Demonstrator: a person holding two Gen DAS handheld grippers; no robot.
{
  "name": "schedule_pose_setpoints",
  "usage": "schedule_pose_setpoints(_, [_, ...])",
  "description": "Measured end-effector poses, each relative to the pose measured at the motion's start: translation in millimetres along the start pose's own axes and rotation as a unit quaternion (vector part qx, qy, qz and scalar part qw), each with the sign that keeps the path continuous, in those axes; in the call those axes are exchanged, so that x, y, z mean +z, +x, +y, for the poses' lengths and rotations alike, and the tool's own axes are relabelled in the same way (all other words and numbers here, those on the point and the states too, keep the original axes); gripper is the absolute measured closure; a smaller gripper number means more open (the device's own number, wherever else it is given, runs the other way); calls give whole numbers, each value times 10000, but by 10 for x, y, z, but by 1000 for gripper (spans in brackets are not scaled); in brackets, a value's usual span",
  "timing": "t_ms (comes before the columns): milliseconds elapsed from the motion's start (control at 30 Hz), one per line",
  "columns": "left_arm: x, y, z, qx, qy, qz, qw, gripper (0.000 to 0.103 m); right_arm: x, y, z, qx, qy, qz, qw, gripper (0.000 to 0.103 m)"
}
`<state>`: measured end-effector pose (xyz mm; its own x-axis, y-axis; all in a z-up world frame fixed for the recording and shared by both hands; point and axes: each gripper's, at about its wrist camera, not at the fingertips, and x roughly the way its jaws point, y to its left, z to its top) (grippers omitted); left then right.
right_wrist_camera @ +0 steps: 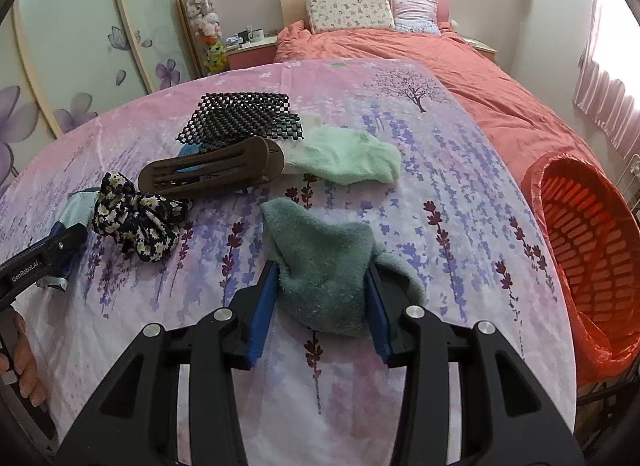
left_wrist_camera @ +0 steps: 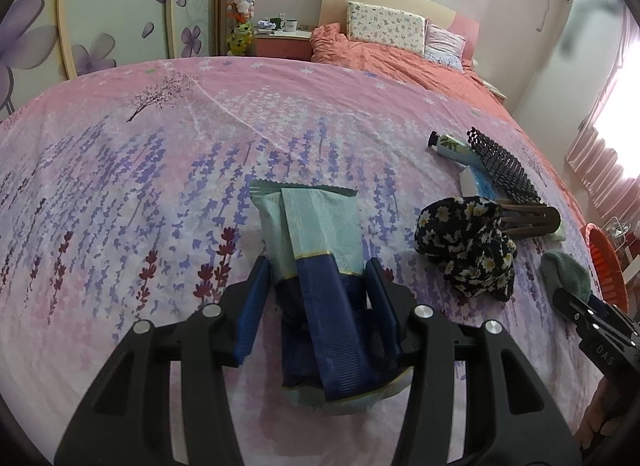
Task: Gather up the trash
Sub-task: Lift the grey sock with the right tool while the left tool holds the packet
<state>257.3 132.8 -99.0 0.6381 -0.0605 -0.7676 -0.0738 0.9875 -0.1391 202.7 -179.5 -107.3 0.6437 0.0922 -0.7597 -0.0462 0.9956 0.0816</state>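
Foil wrapper (left_wrist_camera: 320,266) is sitting between the left gripper's (left_wrist_camera: 320,298) half-open jaws, possibly slipping, while the right gripper (right_wrist_camera: 324,298), part-open, is straddling a sock (right_wrist_camera: 324,266).

The black mesh mat (left_wrist_camera: 502,167) hides the tube's (left_wrist_camera: 454,145) tail; the orange basket (left_wrist_camera: 606,266) is cut off.

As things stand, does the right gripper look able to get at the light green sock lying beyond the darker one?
Probably yes. The right gripper straddles the dark green sock, which lies between its fingers; past it only bare bedsheet leads to the light green sock. The hair clip sits aside.
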Motion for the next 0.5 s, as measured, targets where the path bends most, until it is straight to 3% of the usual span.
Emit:
schedule_pose_setpoints(133, [-2, 1, -6, 52, 69, 13, 10000, 52, -6, 16, 40, -24, -143, 44, 9999, 48])
schedule_pose_setpoints(200, [-1, 2, -1, 53, 100, 15, 9999, 51, -12, 28, 114, -169, -303, 74, 9994, 47])
schedule_pose_setpoints(400, [0, -2, -21, 72, 253, 38, 9996, 51, -22, 0, 45, -9, -147, 43, 9999, 47])
schedule_pose_setpoints(500, [-27, -16, -58, 154, 350, 53, 9993, 57, -21, -17, 12, 4, -102, -4, 9999, 54])
